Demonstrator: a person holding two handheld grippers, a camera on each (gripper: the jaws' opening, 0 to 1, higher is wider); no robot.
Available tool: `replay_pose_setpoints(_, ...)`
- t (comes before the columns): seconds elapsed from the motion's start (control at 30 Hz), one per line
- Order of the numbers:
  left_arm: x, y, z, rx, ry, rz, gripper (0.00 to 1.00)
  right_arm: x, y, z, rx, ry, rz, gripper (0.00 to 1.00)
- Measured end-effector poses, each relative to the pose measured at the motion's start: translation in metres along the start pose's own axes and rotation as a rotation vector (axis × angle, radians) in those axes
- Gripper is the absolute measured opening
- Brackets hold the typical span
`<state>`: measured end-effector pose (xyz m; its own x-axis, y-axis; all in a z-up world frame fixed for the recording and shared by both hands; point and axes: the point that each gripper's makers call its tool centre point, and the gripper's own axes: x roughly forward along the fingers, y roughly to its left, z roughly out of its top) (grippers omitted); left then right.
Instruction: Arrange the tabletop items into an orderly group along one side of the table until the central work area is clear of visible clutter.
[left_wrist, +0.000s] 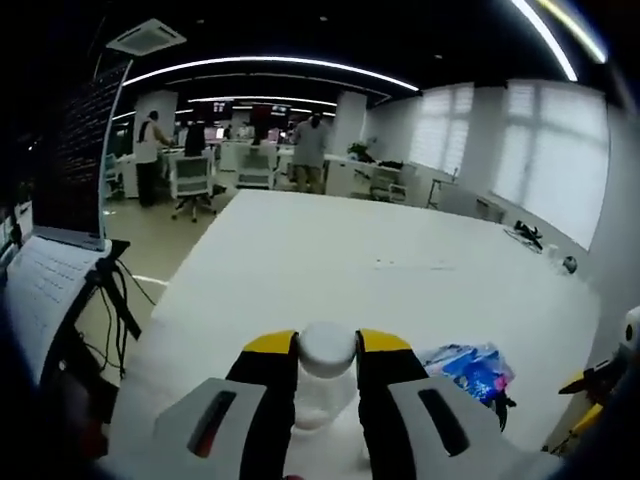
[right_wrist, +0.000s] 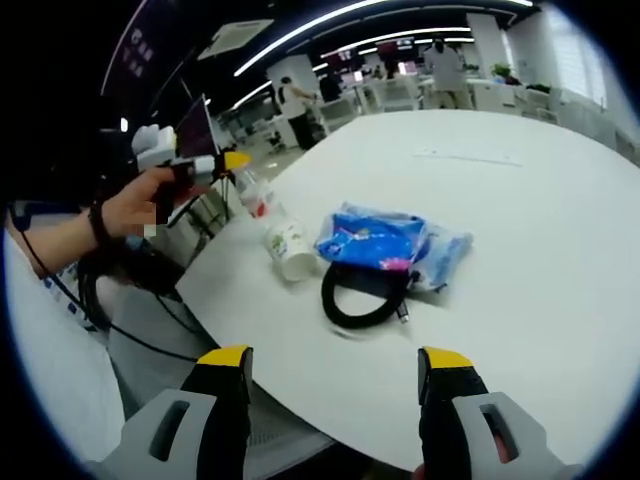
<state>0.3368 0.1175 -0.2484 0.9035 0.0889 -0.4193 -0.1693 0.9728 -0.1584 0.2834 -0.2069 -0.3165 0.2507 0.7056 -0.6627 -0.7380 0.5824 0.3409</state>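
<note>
Big white table (right_wrist: 520, 200), far end bare, clutter bunched near the person's edge. Largest item: blue printed plastic packet (right_wrist: 385, 243), lying flat on the table, touching the black coiled cable (right_wrist: 362, 295) in front of it. Packet looks soft, crinkly, light, probably slippery film; pinch a flattened edge or corner, not the puffy middle. Cable is limp, will sag and uncoil; take the loop across both strands. White paper cup (right_wrist: 288, 250) lies tipped on its side just left of the packet; light, crushes easily, grip gently at the rim. Clear bottle (right_wrist: 254, 195) with white cap (left_wrist: 327, 345): left gripper (left_wrist: 327, 342) is pinched on its neck just under the cap, near the table's left edge. Rigid, smooth, probably light. Right gripper (right_wrist: 335, 358) is spread wide, holding nothing, hovering short of the cable.
</note>
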Motion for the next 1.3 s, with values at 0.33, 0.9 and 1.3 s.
replay_pose_setpoints(0.33,0.000,-0.005,-0.003,0.110,0.019,-0.166,0.21,0.003,-0.001,0.002,0.000,-0.002,0.006,0.68)
replay_pose_setpoints(0.9,-0.002,-0.003,-0.006,0.249,0.062,-0.264,0.21,0.002,0.003,0.001,-0.005,0.003,0.007,0.68)
replay_pose_setpoints(1.3,-0.002,-0.008,-0.011,0.145,0.054,-0.214,0.33,0.003,0.005,-0.003,-0.001,0.005,0.006,0.68)
